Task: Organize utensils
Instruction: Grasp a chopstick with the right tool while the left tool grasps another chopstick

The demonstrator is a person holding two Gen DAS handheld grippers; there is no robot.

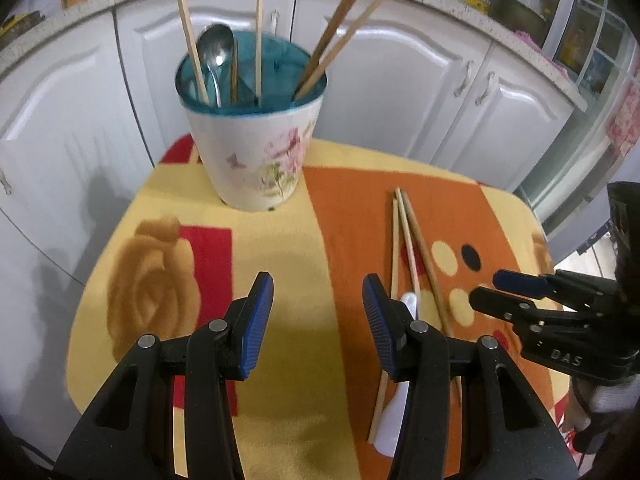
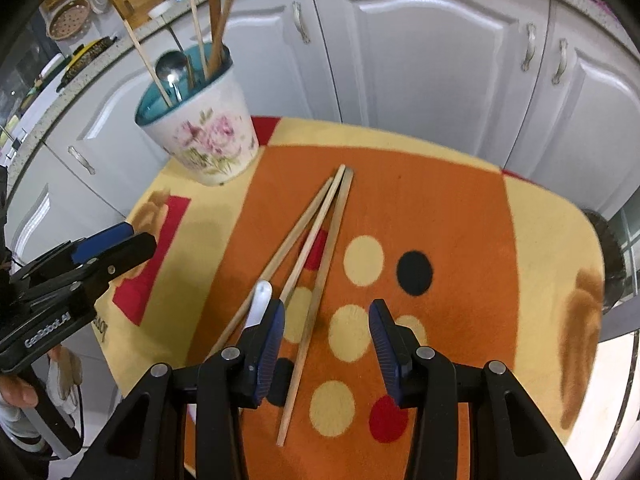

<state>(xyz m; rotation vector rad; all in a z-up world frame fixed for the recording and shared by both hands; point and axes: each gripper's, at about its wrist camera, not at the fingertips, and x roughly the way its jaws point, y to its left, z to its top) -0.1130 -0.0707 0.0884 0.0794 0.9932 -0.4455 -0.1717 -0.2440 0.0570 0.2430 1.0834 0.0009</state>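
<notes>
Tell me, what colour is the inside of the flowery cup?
Teal blue inside the cup, clearest in the left wrist view.

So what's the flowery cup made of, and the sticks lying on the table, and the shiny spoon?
The flowery cup looks like glazed ceramic, or maybe painted metal: smooth white outside with printed roses, glossy teal inside. The sticks look like plain wood or bamboo: pale tan, matte, square ends. The shiny spoon in the cup looks like polished steel, since it mirrors the light.
</notes>
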